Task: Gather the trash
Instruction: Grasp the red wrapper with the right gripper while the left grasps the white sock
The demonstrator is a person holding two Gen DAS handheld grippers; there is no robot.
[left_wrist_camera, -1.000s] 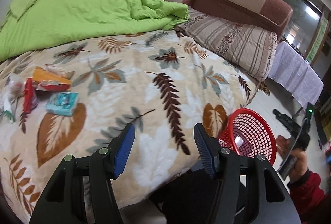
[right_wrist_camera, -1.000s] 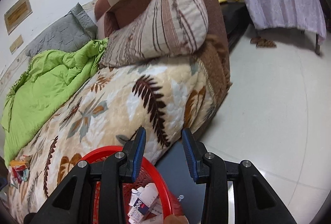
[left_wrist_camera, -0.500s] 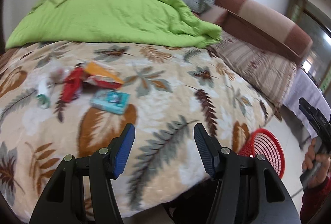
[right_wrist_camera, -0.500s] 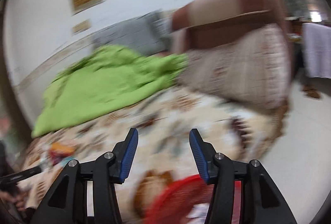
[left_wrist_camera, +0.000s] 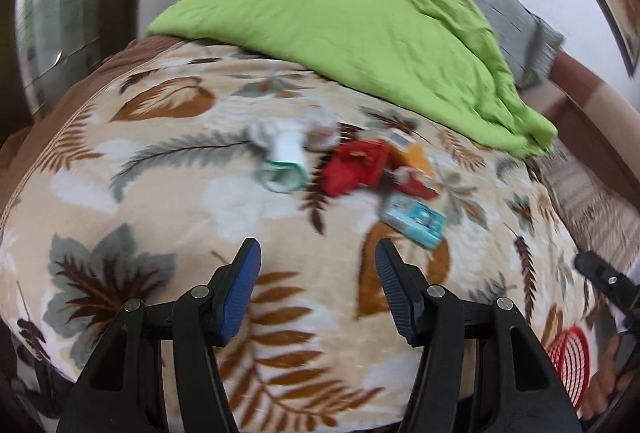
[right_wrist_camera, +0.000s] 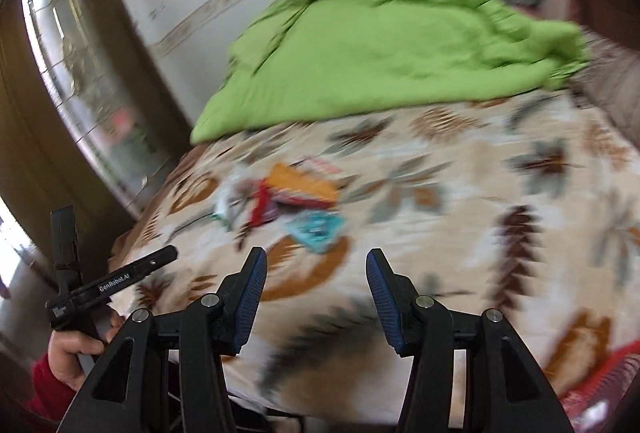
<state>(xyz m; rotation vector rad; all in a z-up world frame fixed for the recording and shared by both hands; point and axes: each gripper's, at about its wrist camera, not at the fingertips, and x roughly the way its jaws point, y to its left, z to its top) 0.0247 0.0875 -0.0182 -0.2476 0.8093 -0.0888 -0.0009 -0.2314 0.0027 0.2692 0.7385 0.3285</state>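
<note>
A cluster of trash lies on the leaf-patterned blanket: a white and green tube-like wrapper, a red packet, an orange packet and a teal box. My left gripper is open and empty, just short of the cluster. My right gripper is open and empty, with the teal box and the red and orange packets ahead of it. The red basket shows at the lower right in the left wrist view and in the right wrist view.
A green duvet is heaped at the back of the bed, with a grey pillow and a brown headboard to the right. A door with a window stands to the left.
Both grippers have swung left, away from the red basket and toward the trash cluster, which now lies near the middle of both views. Both stay open and empty.
</note>
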